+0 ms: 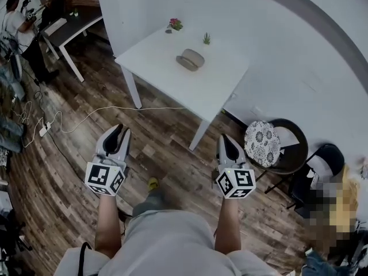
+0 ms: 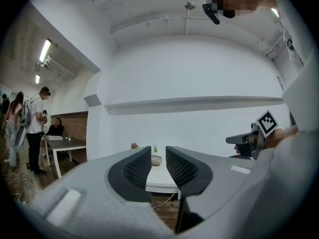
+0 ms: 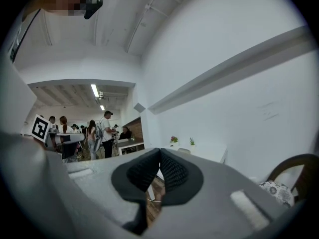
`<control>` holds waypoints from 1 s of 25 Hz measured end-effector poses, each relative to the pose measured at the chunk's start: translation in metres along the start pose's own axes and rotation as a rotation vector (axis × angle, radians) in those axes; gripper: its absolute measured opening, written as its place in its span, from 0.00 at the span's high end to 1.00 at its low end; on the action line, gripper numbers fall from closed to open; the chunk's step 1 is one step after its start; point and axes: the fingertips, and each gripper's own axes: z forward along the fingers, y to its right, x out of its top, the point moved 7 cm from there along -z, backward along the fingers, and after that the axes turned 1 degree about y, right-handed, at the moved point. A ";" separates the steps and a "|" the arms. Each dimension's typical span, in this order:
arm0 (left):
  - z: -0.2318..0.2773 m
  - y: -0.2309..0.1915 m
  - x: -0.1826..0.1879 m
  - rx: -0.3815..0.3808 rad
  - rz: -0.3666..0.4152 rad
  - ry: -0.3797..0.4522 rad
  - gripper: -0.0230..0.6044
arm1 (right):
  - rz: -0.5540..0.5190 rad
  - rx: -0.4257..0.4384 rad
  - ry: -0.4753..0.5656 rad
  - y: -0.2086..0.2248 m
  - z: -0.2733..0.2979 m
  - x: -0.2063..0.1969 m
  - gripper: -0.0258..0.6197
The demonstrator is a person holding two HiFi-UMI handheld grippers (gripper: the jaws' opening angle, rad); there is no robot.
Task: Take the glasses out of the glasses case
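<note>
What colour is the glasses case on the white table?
The greyish-beige oval glasses case is a plain, muted taupe; the head view shows it best.

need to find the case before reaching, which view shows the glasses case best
The head view: the glasses case is seen whole from above on the white table. The left gripper view shows it small, in the gap between the jaws; the right gripper view shows only a tiny grey shape.
</note>
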 end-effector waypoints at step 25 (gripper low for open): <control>0.126 -0.146 -0.013 -0.156 -0.032 0.024 0.82 | -0.024 -0.127 0.033 -0.044 0.154 0.007 0.96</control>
